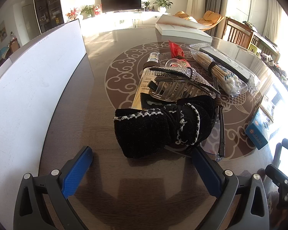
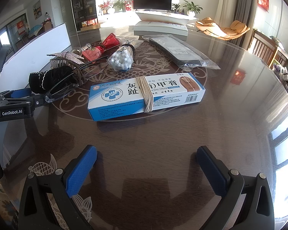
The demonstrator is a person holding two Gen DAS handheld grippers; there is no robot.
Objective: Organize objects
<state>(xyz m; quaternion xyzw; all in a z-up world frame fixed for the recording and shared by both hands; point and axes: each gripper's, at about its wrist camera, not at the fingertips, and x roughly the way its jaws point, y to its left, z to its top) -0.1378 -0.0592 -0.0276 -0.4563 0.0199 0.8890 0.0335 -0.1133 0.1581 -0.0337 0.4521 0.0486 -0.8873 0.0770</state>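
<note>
Left wrist view: the left claw [image 1: 142, 164] gapes wide, empty, at the black velvet bow [image 1: 159, 126] on the table [image 1: 98, 61]. Closing could snag the glasses [image 1: 219, 126] and hair clip [image 1: 180, 88] touching it. Right claw [image 2: 146, 169], also wide and empty, faces the cream box [image 2: 144, 95]; cotton swabs [image 2: 122, 59] lie beyond.

The blue-and-white box [image 2: 146, 94] lying on the table [image 2: 182, 143] is showing large Chinese characters "灰趾(指)甲膏", the English words "NAIL CREAM" partly covered by a string band, "20g" near its picture, and "APENXIA" on the side panel. The left tongs [image 2: 15, 103], seen from the right wrist view, are carrying "GenRobot.AI" in white letters. Other print is staying too small to read.
</note>
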